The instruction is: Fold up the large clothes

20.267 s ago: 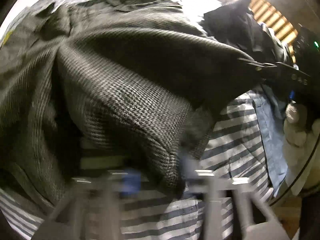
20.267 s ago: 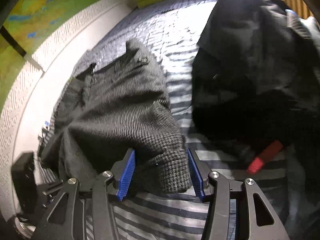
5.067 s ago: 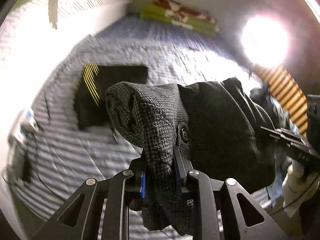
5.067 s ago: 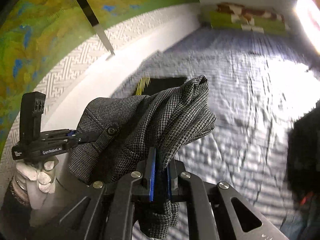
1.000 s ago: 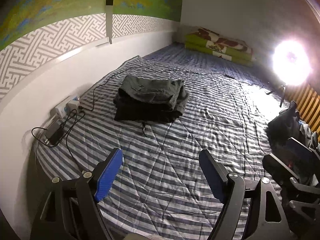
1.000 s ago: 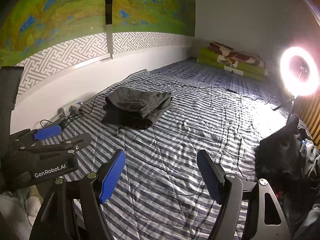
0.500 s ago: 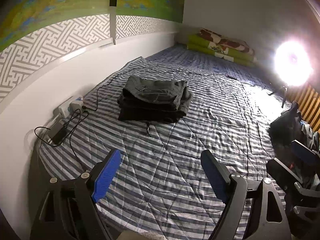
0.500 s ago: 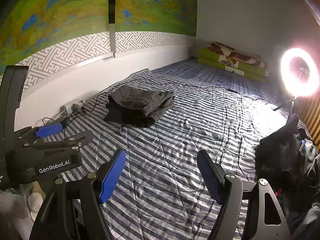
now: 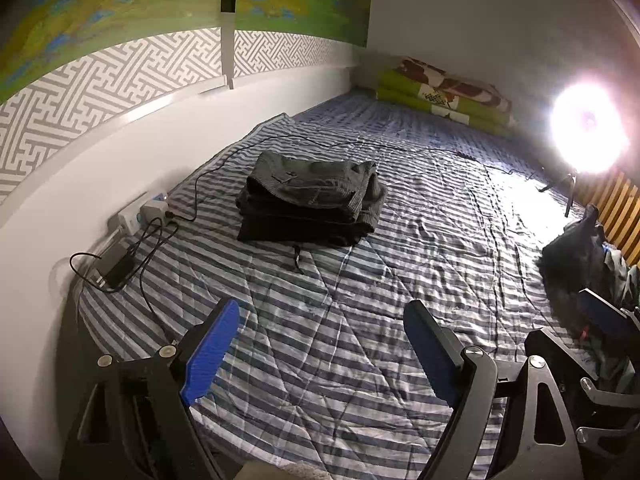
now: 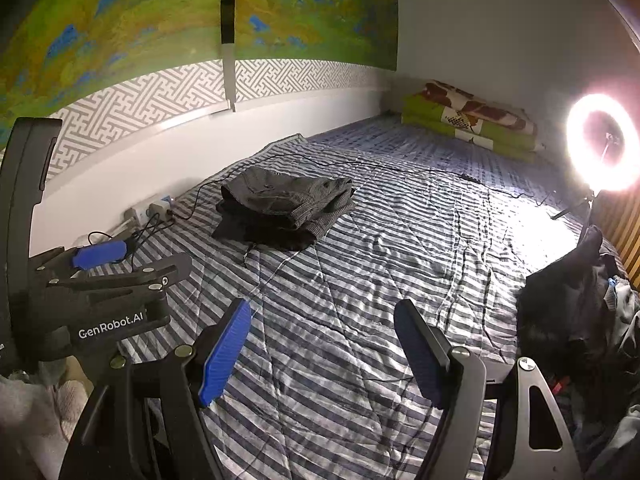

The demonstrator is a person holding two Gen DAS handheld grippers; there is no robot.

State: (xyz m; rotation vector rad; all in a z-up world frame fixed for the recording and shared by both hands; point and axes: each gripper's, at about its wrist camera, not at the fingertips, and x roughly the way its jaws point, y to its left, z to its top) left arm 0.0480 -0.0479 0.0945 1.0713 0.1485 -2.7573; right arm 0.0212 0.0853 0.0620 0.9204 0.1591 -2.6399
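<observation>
Above the bedspread (image 9: 320, 360), wide, empty tongs (image 9: 322, 354).

Both wrist cameras look forward from the near edge of the striped quilt (image 9: 320, 360), raised above it and angled slightly down toward the far wall. The 2 views share the folded grey garment (image 9: 312, 200) (image 10: 284, 208) lying well ahead, and the ring light (image 10: 604, 144). The right view catches the left gripper (image 10: 100, 276) at its left edge.
</observation>
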